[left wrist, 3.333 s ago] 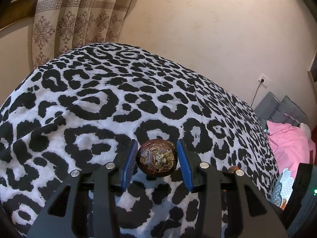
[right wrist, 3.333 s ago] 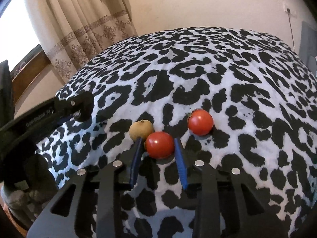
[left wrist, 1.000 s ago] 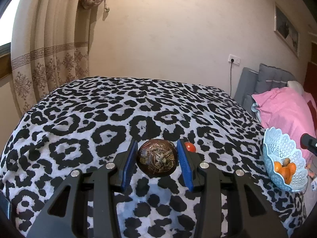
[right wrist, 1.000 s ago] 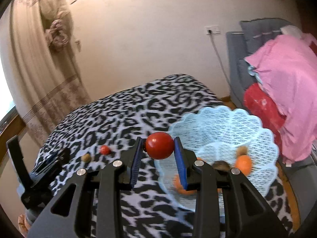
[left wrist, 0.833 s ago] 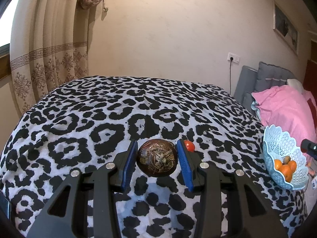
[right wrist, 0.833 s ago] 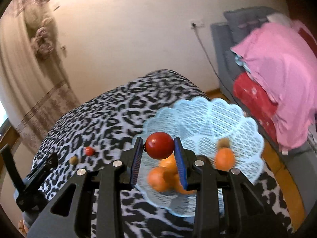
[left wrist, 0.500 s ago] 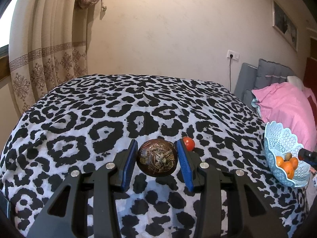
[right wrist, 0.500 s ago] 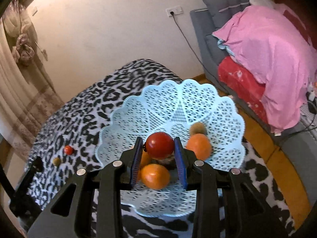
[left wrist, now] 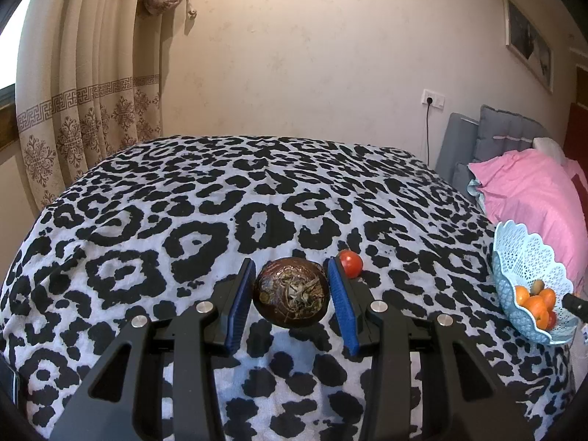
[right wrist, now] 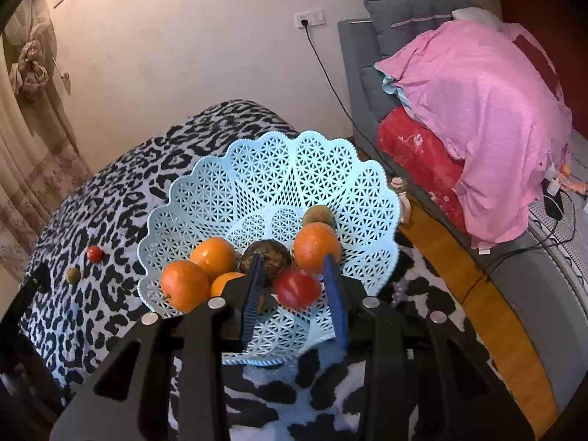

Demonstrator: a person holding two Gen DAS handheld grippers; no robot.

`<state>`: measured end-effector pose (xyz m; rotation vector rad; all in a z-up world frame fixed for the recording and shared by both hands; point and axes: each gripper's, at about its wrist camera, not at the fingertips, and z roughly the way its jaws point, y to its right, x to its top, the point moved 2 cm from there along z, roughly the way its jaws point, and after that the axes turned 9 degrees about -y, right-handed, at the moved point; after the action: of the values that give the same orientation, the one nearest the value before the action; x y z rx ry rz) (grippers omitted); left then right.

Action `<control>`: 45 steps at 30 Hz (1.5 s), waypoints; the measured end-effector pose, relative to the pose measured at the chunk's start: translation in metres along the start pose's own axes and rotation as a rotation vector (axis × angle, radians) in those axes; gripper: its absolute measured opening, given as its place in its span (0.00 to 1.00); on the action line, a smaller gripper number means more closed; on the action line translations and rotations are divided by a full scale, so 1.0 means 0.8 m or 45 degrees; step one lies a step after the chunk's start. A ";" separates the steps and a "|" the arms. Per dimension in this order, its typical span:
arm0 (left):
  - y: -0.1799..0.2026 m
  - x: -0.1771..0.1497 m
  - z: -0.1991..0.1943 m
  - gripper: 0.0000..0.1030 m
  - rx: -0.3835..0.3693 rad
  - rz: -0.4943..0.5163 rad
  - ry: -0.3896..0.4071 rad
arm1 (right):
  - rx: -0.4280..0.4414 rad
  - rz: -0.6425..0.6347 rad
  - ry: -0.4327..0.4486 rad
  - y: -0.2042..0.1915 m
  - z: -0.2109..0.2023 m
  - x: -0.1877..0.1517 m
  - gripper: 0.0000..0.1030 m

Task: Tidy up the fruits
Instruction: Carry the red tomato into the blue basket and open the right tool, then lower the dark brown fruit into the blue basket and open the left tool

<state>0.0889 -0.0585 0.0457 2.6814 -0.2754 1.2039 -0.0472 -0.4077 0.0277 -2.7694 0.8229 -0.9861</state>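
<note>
Now left tongs (left wrist: pixel 290 303) clamp brown fruit (left wrist: pixel 290 297), right tongs (right wrist: pixel 296 290) parted — tomato (right wrist: pixel 297 288) loose

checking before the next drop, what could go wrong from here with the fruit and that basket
The right tool looks open around the tomato over the blue basket; it may bounce off the oranges and roll out. The basket sits at the edge of the leopard blanket, so a knock could tip it off. The left tool grips a round dark fruit, which might slip.
</note>
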 end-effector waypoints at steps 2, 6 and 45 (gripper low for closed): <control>0.001 -0.001 0.001 0.40 0.004 0.005 -0.001 | 0.015 0.008 0.013 0.002 -0.005 0.001 0.34; 0.001 -0.002 0.002 0.40 0.007 0.010 -0.002 | 0.028 0.021 0.045 0.004 -0.015 0.002 0.42; 0.193 0.026 -0.011 0.40 -0.321 0.220 -0.106 | 0.151 0.078 0.231 0.041 -0.028 -0.006 0.55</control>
<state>0.0585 -0.2071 0.0816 2.5312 -0.6380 1.0240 -0.0792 -0.4309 0.0345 -2.5687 0.8365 -1.2460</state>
